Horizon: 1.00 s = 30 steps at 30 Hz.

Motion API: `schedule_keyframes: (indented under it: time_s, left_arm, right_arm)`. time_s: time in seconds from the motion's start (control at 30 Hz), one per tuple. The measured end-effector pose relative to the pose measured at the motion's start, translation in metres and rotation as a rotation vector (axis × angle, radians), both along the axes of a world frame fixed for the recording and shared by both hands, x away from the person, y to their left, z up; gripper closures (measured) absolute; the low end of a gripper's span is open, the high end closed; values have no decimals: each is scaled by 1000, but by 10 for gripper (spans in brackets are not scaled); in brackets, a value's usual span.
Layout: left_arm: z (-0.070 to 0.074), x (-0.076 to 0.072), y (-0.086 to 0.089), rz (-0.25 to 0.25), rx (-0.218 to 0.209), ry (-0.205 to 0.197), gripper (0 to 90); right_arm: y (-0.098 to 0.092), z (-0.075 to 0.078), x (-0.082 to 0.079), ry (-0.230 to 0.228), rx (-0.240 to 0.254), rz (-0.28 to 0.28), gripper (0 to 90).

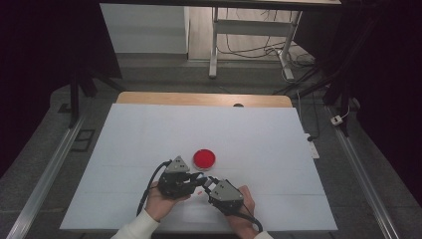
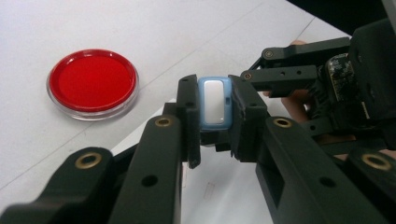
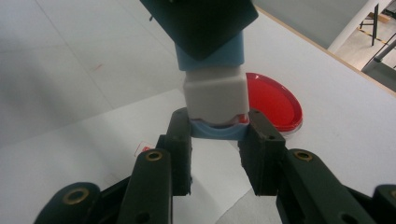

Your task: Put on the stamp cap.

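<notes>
A small blue and white block [image 2: 215,102] hangs just above the white sheet [image 1: 149,129], near the table's front edge. My left gripper [image 2: 215,105] is shut on its blue upper part. My right gripper [image 3: 218,133] meets it from the opposite side and is shut on the blue end piece [image 3: 219,130], which has a thin red strip along it; the white middle section [image 3: 214,95] shows between the two grips. In the high view the left gripper [image 1: 201,180] and the right gripper [image 1: 208,183] touch tip to tip, each in a hand. A round red dish [image 1: 204,158] with a clear rim lies flat just beyond them.
The red dish [image 2: 92,83] sits close to the left of the left jaws and behind the block in the right gripper view [image 3: 273,100]. A small red-printed scrap [image 3: 144,149] lies on the sheet under the grippers. The wooden table edge [image 1: 204,98] runs along the far side.
</notes>
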<state>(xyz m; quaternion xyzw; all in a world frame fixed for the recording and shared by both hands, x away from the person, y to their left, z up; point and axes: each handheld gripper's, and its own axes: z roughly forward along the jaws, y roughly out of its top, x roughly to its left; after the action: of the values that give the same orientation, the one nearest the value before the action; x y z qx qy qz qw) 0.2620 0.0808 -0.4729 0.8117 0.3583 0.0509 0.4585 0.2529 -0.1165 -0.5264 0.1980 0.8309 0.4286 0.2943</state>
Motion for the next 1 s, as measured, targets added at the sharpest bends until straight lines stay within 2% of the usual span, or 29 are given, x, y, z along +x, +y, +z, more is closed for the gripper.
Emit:
schedule_keyframes:
  time_s: [0.4, 0.5, 0.6, 0.73, 0.83, 1.0]
  left_arm:
    - [-1, 2, 1, -24, 22, 30, 757]
    - [-3, 3, 0, -28, 32, 35, 757]
    - [-5, 3, -2, -16, 17, 38, 757]
    - [-6, 4, -1, -16, 6, 45, 757]
    - [-8, 4, -1, -15, -11, 52, 757]
    - [-10, 5, -1, -16, -12, 53, 757]
  right_arm:
    - [2, -1, -1, -32, -64, 31, 653]
    - [5, -1, -5, -65, -93, 39, 652]
    - [3, -1, -2, -43, -78, 43, 652]
    - [2, -1, -2, -38, -76, 47, 653]
    - [1, 0, -2, -29, -50, 48, 648]
    - [0, -1, -1, -1, -43, 40, 647]
